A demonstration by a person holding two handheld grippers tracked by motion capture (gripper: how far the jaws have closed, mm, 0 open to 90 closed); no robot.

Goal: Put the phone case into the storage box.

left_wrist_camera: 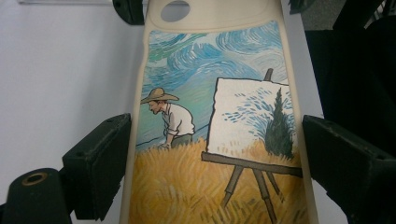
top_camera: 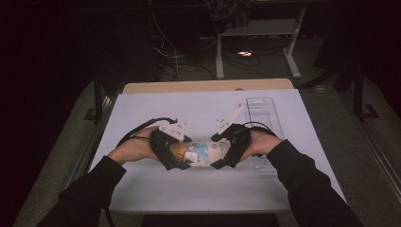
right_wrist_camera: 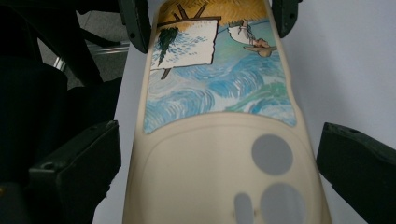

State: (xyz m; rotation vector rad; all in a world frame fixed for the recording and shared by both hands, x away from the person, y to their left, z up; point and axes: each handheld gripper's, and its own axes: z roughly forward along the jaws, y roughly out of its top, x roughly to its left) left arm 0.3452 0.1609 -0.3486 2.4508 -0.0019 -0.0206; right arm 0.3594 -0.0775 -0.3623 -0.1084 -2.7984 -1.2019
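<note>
My left gripper pinches the painted end of the phone case, one jaw on each long edge. My right gripper straddles the cream camera end; one jaw sits just beside an edge and the other stands off it, so it is spread. The case lies flat on the white table, near the front edge, about midway between the sides. A clear tray lies toward the right edge.
</note>
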